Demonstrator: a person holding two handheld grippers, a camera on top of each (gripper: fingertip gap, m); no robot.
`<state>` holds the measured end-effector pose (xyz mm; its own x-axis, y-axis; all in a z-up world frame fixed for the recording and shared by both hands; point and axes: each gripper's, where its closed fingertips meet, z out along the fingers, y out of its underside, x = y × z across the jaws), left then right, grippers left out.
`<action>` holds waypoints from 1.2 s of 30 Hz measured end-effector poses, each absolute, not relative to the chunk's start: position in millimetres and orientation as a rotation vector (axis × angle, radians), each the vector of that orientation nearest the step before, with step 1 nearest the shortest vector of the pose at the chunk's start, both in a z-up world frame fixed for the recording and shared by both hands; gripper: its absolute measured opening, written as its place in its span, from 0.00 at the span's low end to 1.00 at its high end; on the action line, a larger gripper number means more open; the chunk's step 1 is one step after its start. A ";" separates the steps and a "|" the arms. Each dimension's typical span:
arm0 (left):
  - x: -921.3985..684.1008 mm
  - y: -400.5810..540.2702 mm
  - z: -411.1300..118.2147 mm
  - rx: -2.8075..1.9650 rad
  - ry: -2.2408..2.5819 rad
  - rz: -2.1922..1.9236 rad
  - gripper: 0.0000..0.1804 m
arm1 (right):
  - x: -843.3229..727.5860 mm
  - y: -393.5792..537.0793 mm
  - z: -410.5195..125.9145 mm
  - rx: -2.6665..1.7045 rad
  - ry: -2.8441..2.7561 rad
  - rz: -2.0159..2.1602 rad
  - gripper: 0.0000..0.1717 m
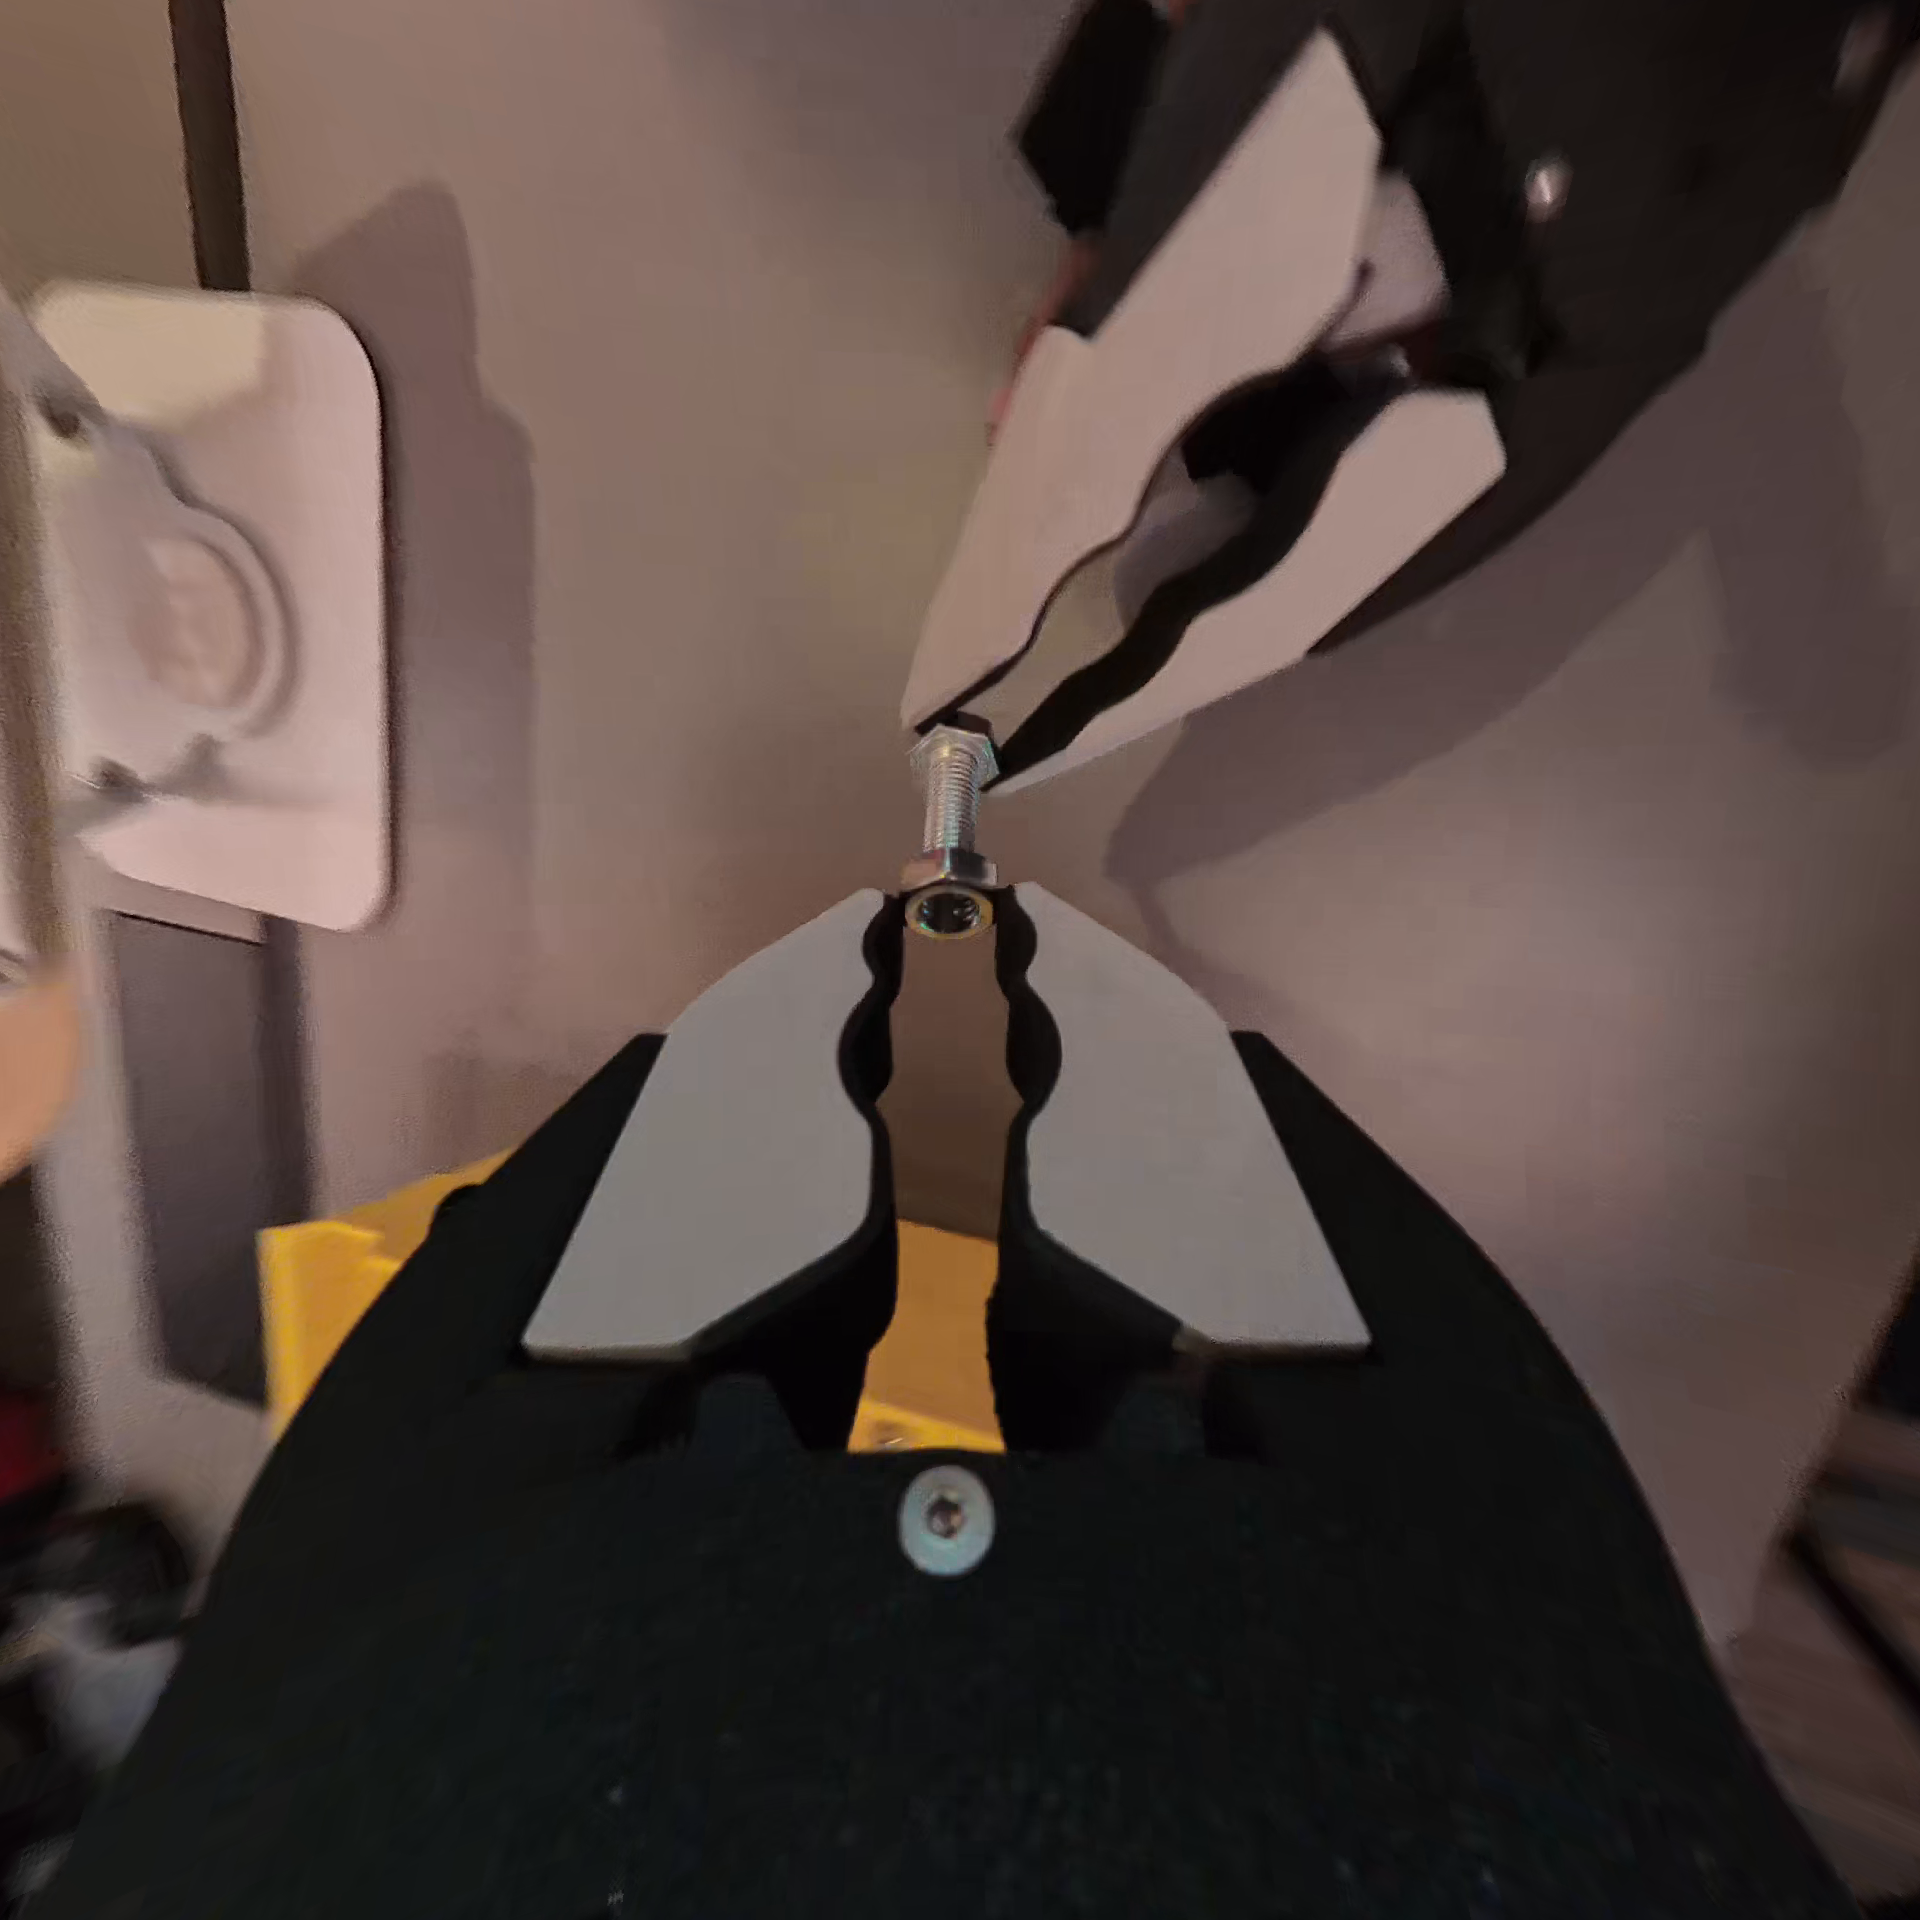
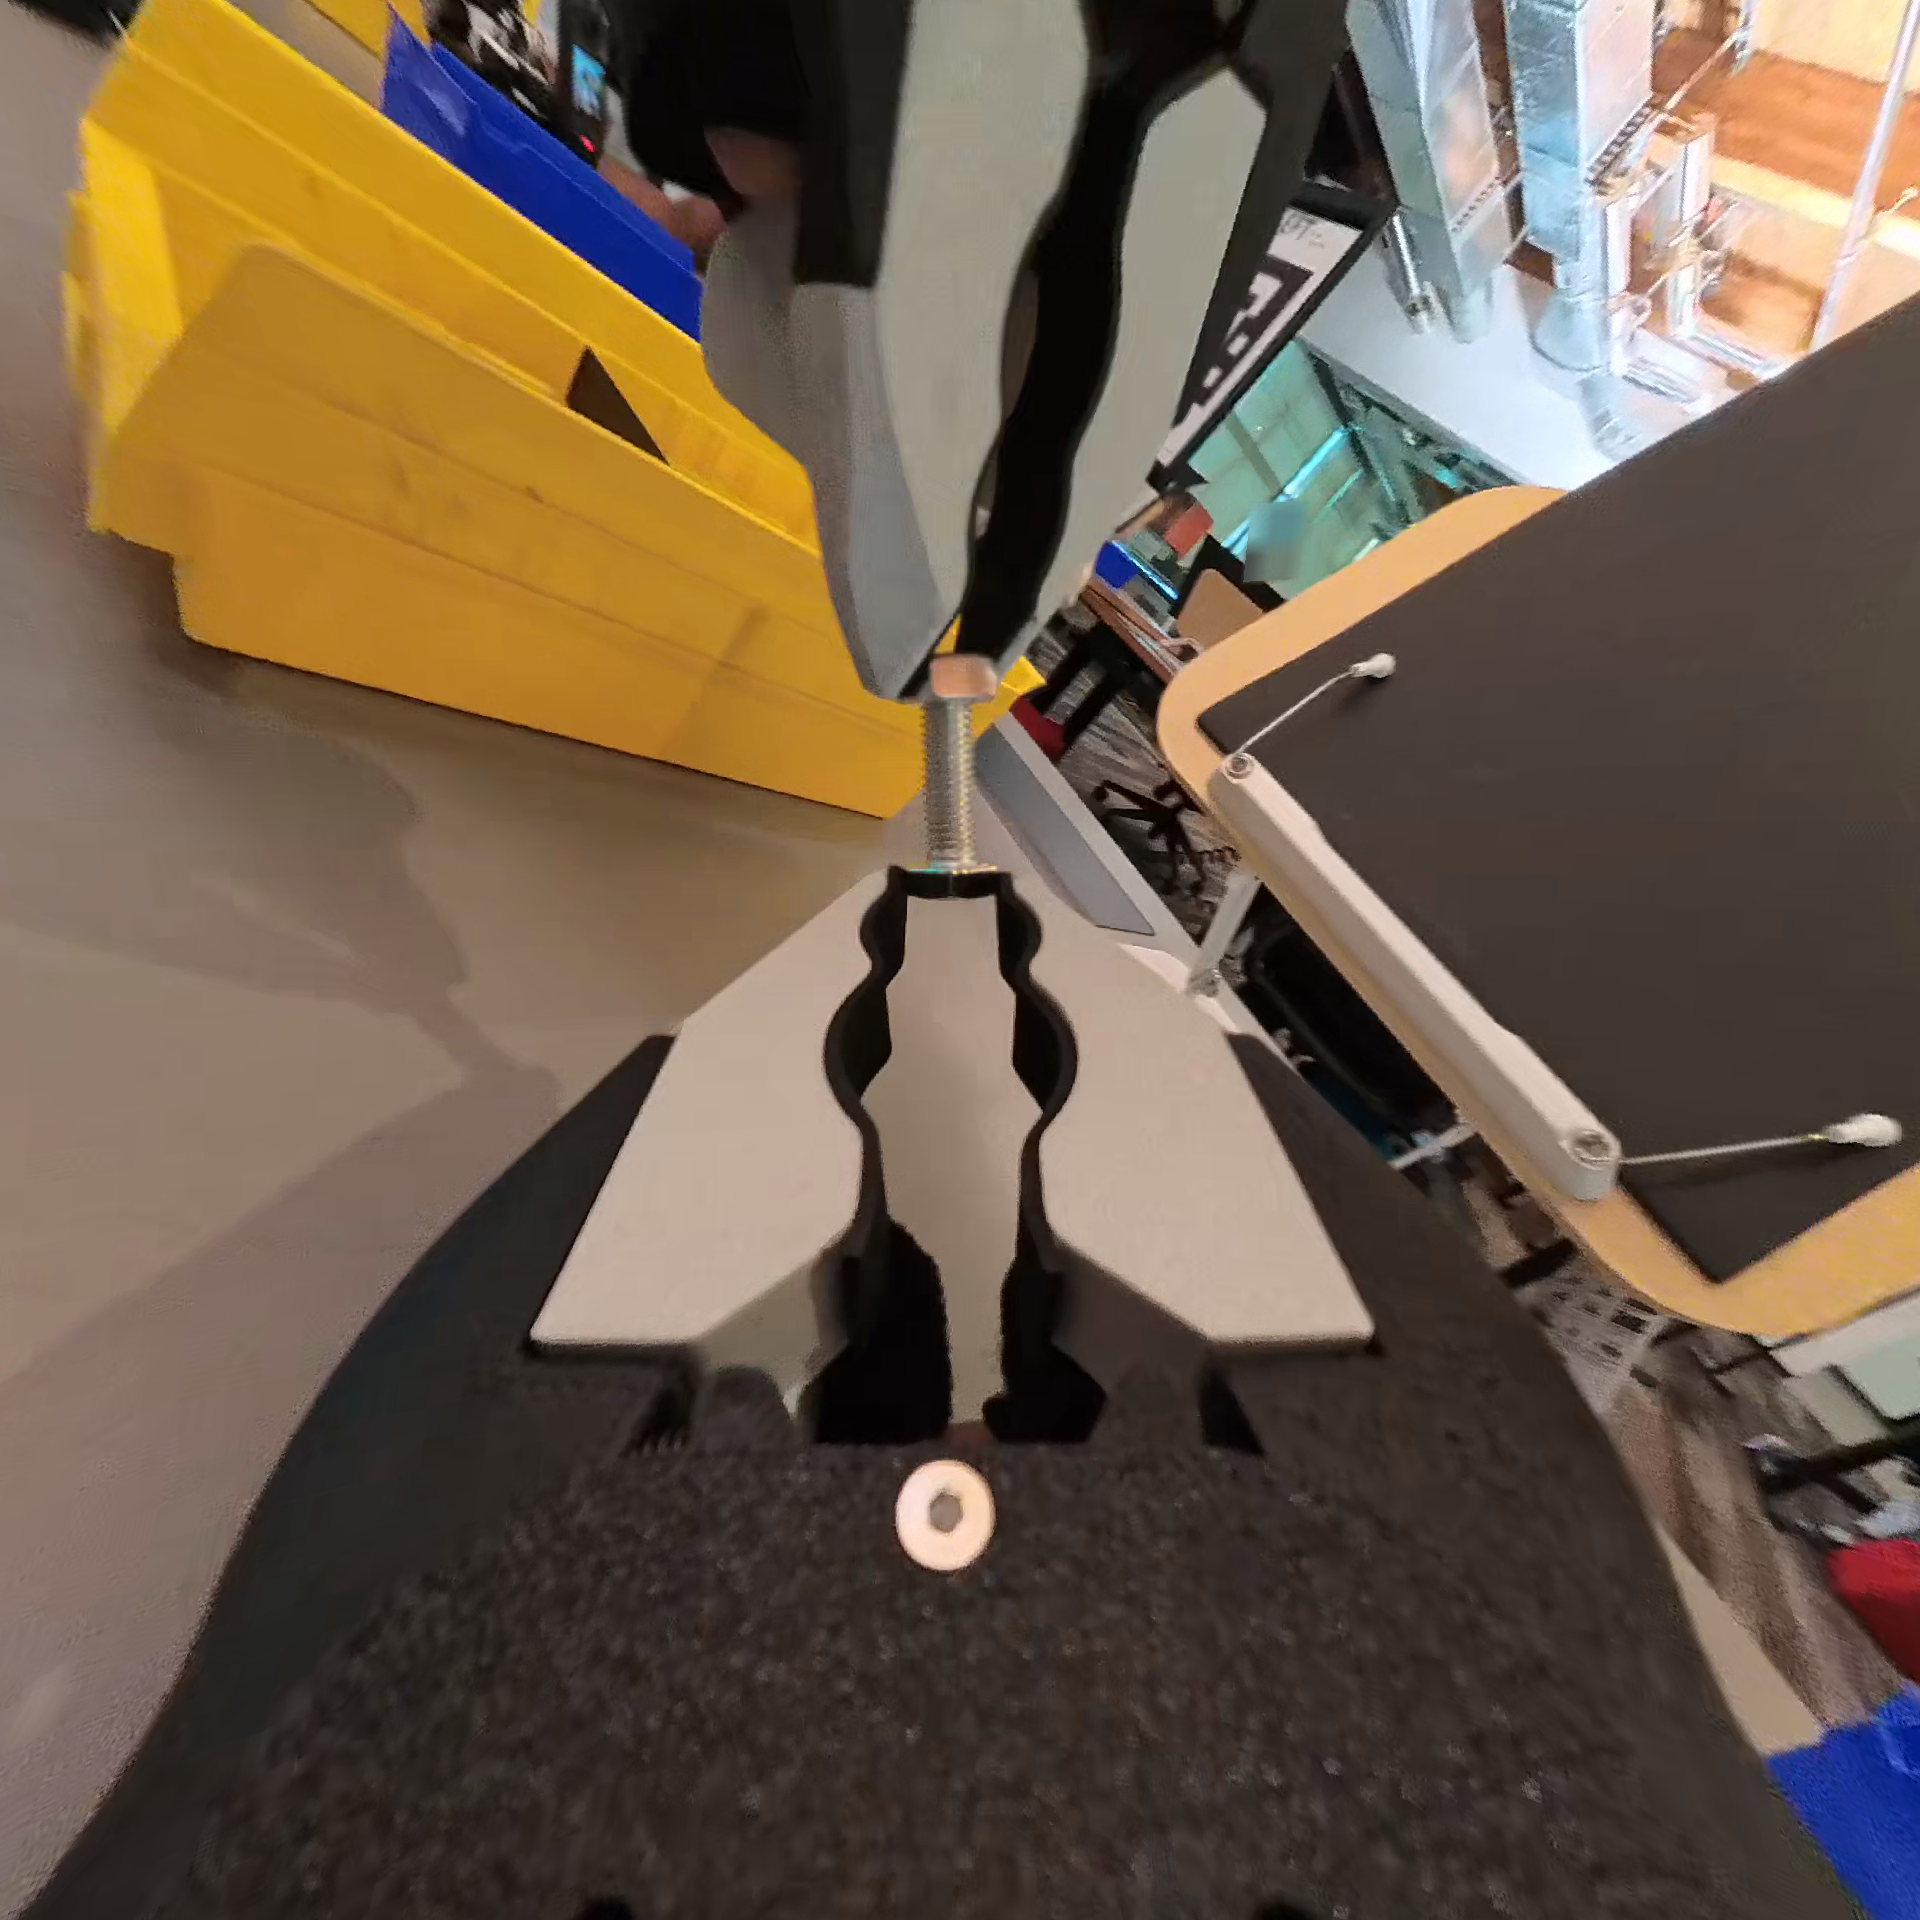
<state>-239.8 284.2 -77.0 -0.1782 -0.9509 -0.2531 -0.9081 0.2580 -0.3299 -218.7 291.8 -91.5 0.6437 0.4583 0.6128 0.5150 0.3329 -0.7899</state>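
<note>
At the centre of the left wrist view, the left tongs (image 1: 948, 902) are gripping a silver hex nut (image 1: 948, 916). Both pads are pressing on its flats, and its threaded bore is facing the camera. A silver bolt (image 1: 950, 816) is standing in the nut, with its threaded shank rising toward the upper middle of the frame. There the right tongs (image 1: 961, 750), entering from the upper right, are clamping the bolt's hexagonal head. Most of the thread is showing between nut and head, and the assembly is hanging clear of any surface.

At the centre of the right wrist view, the right tongs (image 2: 951, 883) are closing on the head of the same bolt. The shank is running up to the nut, which sits in the tips of the left tongs coming down from the top edge.

In the left half of that view, a smooth grey-brown desk (image 2: 208, 935) is carrying stacked yellow bins (image 2: 416, 520), with a blue bin (image 2: 520, 156) behind them. At the right, a black board with a pale wooden rim (image 2: 1662, 727) is tilting across the frame. Beyond it lies a blurred, cluttered workroom.

At the left of the left wrist view, a white plate with a round fitting (image 1: 229, 603) is showing against a pale surface.
</note>
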 end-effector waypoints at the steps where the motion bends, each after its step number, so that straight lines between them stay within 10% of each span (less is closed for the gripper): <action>1: -239.1 284.6 -77.9 -1.776 2.084 -0.218 0.09 | -218.2 292.6 -92.2 -1.286 -0.942 -0.071 0.10; 16: -238.5 274.7 -74.4 -2.550 1.467 -1.258 0.09 | -218.2 291.1 -88.7 -1.197 -0.990 -0.307 0.10; 36: -239.5 284.1 -83.9 -2.273 1.758 -0.782 0.09 | -216.6 294.0 -95.8 -1.262 -0.981 -0.225 0.10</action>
